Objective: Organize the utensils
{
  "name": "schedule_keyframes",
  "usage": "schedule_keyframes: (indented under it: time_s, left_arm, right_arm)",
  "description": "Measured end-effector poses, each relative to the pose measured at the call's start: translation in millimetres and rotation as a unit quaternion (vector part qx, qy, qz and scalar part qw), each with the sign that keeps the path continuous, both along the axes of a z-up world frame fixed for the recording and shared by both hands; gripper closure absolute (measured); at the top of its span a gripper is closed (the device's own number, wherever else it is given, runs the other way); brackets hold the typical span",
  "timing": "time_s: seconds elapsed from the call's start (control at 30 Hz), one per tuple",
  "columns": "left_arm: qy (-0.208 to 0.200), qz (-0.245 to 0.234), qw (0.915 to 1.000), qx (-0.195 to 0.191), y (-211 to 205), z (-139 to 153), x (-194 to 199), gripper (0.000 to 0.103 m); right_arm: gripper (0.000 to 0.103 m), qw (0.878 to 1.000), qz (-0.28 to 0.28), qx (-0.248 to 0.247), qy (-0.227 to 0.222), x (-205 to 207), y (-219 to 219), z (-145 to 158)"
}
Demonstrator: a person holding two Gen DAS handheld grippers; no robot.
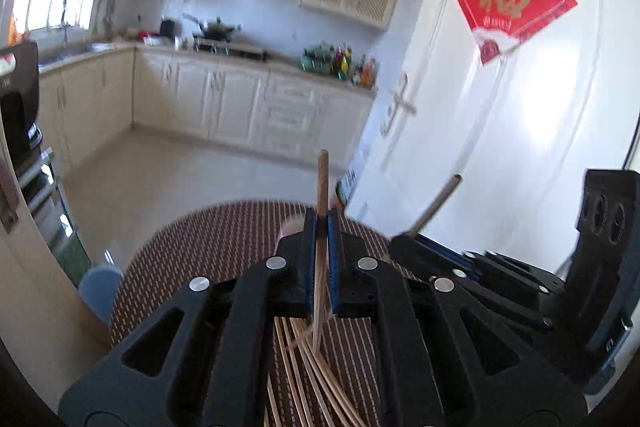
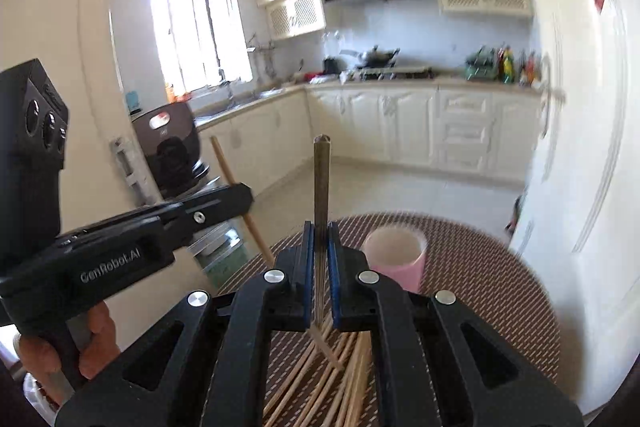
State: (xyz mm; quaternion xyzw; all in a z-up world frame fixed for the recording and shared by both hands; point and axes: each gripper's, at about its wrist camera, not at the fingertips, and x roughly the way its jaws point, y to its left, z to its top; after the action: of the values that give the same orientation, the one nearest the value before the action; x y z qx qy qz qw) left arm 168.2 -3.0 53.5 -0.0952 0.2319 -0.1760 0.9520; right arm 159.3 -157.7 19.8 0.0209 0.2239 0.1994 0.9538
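My left gripper is shut on a brown wooden chopstick that stands upright above the round woven mat. My right gripper is shut on a darker chopstick, also upright. Several loose chopsticks lie on the mat under both grippers; they also show in the left wrist view. A pink cup stands on the mat just right of and beyond my right gripper. The right gripper with its chopstick shows at the right of the left wrist view.
The mat covers a small round table. A white door stands close on the right. A blue stool sits at the table's left. A black appliance on a rack is left of the table. Kitchen cabinets line the far wall.
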Motion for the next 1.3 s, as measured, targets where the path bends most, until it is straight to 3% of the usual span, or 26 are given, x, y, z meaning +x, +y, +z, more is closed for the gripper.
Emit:
schedule_keyframes:
  time_s: [0.33,0.57,0.87,1.3]
  left_arm:
    - [-0.074,0.062,0.9948,-0.031,-1,28,34,0.097]
    - [-0.11,0.07,0.991,-0.032,-19,28,61,0.097]
    - [-0.128,0.073,0.9884,-0.037,-29,12,82,0.097]
    - [-0.152,0.082,0.9831,-0.062,-25,9,81,0.097]
  right_arm:
    - [0.098,0.992,-0.066,-0.015,-0.107,17,-11,26]
    - [0.098,0.985,-0.095,-0.021,-0.141,34,-19,14]
    - [0.098,0.99,-0.091,-0.019,-0.102,57,-27,-12]
    - [0.098,0.994,-0.08,-0.011,-0.074,55,-23,-17]
